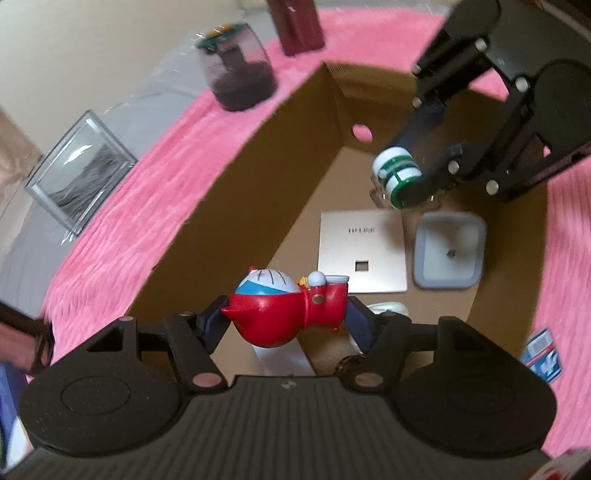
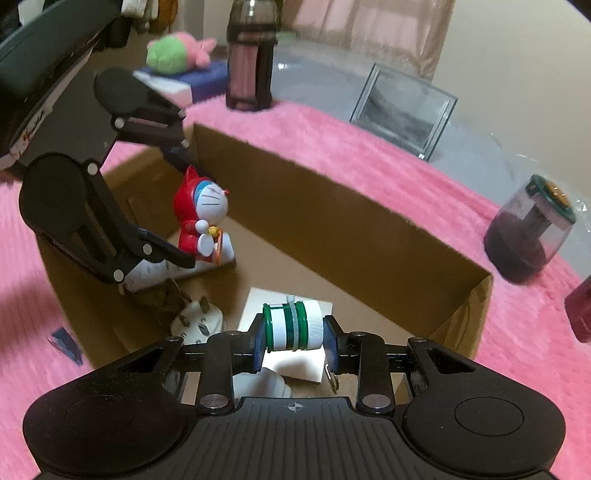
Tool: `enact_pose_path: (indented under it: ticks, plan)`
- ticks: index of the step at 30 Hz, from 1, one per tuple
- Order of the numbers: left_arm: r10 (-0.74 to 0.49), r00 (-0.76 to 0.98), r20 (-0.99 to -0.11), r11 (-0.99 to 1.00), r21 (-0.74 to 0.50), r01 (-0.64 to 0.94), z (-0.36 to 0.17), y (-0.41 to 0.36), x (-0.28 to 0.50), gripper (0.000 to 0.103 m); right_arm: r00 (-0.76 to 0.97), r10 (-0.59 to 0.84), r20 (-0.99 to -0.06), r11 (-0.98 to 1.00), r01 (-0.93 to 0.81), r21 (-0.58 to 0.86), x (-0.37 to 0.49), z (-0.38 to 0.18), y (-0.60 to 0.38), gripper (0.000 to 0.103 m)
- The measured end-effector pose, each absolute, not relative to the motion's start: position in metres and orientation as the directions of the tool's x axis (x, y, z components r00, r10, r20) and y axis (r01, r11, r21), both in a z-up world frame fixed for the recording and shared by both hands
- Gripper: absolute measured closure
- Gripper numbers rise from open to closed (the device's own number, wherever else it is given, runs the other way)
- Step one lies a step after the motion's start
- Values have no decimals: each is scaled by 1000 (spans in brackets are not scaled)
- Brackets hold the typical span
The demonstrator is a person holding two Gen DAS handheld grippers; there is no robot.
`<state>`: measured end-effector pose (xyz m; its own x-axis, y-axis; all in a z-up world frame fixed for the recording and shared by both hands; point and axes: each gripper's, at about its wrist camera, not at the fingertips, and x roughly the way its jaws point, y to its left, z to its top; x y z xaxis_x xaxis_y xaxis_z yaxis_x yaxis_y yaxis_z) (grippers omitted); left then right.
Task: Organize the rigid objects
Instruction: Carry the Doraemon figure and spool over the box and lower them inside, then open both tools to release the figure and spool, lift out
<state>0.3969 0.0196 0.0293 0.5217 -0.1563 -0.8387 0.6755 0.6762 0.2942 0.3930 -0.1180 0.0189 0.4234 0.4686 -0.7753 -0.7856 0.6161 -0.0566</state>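
Observation:
An open cardboard box [image 1: 236, 192] sits on a pink fluffy cover. My left gripper [image 1: 284, 317] is shut on a red and blue Doraemon figure [image 1: 280, 306] and holds it over the box's near end; the figure also shows in the right wrist view [image 2: 201, 218]. My right gripper [image 2: 295, 341] is shut on a green and white striped cylinder [image 2: 293, 326], held over the box's other end; it also shows in the left wrist view [image 1: 397, 177]. Inside the box lie a white square plate [image 1: 362, 251], a grey-blue square dish [image 1: 448, 249] and a white plug [image 2: 199, 319].
On the pink cover outside the box stand a dark clear jar with a green lid [image 1: 236, 70], a dark red box [image 1: 295, 26], a clear acrylic case [image 1: 79, 171] and a dark drink bottle [image 2: 251, 55]. A blue card [image 1: 543, 354] lies beside the box.

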Motion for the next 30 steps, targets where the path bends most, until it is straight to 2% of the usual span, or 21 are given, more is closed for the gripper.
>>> enact_pose_path:
  ticks: [13, 30]
  plan:
    - [-78, 414, -907, 511, 320, 797, -15, 1, 422, 40, 400, 385, -832, 628, -774, -82, 414, -1, -110, 75]
    - [-51, 371, -927, 499, 298, 814, -38, -1, 431, 39, 375, 348, -859, 633, -770, -80, 422, -11, -114, 75]
